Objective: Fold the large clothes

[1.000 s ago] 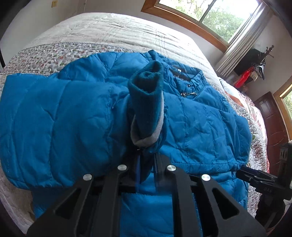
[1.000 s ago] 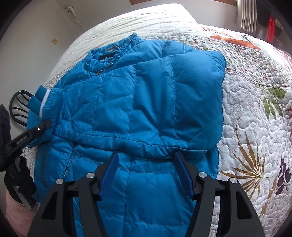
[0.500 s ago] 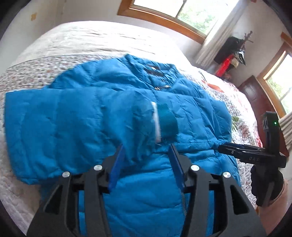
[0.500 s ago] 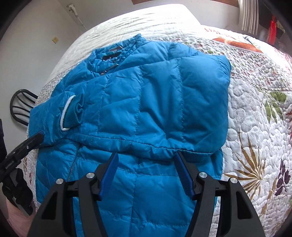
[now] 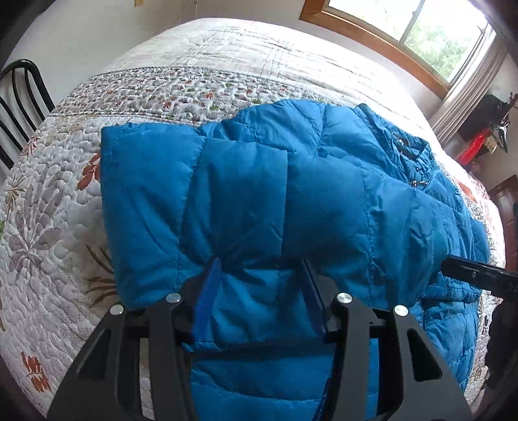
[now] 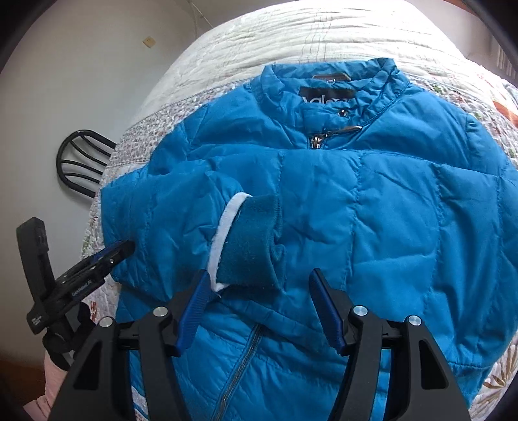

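The quilted bed (image 5: 48, 200) carries the blue jacket (image 6: 388, 226), sleeves folded across its chest. Left gripper (image 5: 259, 291) and right gripper (image 6: 259, 291) hover released, empty. Risk: the puffy cuff (image 6: 252, 239) springs back, undoing the fold.

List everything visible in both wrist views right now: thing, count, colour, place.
jacket: 1, blue quilted, lying flat on the bed, sleeves folded across the front
knit cuff: 1, teal with white trim, end of the folded sleeve, on the jacket front
zipper pull: 1, metal, below the collar
quilt: 1, white with a floral print, covering the bed
chair: 1, black metal, beside the bed
window: 1, wood frame, far wall
left hand-held gripper: 1, black with blue pads, open over the jacket
right hand-held gripper: 1, black with blue pads, open just short of the cuff
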